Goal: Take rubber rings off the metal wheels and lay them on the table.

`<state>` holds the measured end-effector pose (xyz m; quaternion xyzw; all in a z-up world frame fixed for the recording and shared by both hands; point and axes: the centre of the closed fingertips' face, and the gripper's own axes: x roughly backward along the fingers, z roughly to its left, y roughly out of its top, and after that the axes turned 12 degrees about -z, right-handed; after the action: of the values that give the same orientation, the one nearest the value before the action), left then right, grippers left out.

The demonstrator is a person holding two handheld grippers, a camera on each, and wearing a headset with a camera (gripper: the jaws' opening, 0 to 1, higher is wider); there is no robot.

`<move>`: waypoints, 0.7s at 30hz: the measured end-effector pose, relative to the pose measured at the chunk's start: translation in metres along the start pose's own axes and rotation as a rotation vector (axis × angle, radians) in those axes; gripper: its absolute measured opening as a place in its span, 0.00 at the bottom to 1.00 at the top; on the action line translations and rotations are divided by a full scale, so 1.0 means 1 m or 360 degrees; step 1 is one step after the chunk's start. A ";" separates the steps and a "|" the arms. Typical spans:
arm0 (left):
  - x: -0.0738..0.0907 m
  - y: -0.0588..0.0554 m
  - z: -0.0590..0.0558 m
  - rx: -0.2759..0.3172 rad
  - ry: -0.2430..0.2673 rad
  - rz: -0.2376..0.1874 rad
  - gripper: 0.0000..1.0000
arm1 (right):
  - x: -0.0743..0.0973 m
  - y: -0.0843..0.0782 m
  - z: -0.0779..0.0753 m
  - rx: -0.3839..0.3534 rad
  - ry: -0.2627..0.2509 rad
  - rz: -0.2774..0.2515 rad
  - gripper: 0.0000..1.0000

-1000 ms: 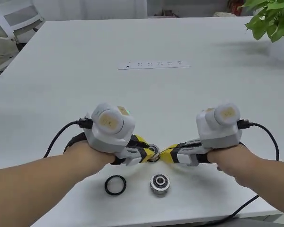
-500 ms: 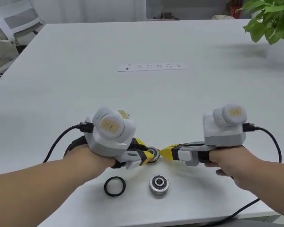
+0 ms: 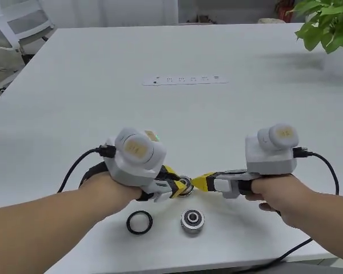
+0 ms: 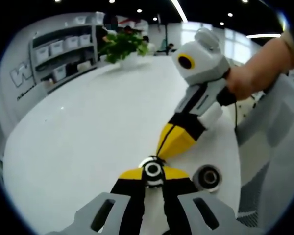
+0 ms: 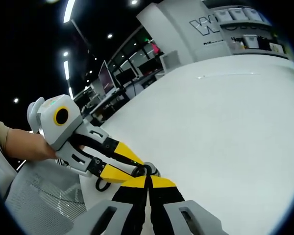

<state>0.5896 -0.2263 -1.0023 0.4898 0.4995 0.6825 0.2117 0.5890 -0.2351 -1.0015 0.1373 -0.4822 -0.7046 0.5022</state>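
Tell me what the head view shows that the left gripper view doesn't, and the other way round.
Head view's own: a loose black rubber ring lying on the white table, and a white power strip farther back.
Left gripper view's own: grey wall shelves with white bins and ceiling lights.
Shared: the left tool shut on a small metal wheel, the right tool meeting it tip to tip, a second metal wheel resting on the table, and the green leafy plant.
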 end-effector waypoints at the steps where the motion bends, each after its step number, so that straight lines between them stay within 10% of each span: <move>1: 0.000 0.000 0.000 0.0001 0.0001 0.0002 0.13 | 0.000 0.000 0.001 -0.0001 0.0003 0.0000 0.00; 21: 0.000 0.000 -0.002 -0.0016 0.0003 0.0024 0.13 | -0.006 0.002 0.013 -0.0020 0.0082 0.0008 0.00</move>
<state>0.5885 -0.2274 -1.0022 0.4920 0.4926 0.6869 0.2085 0.5834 -0.2232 -0.9952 0.1509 -0.4651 -0.7026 0.5170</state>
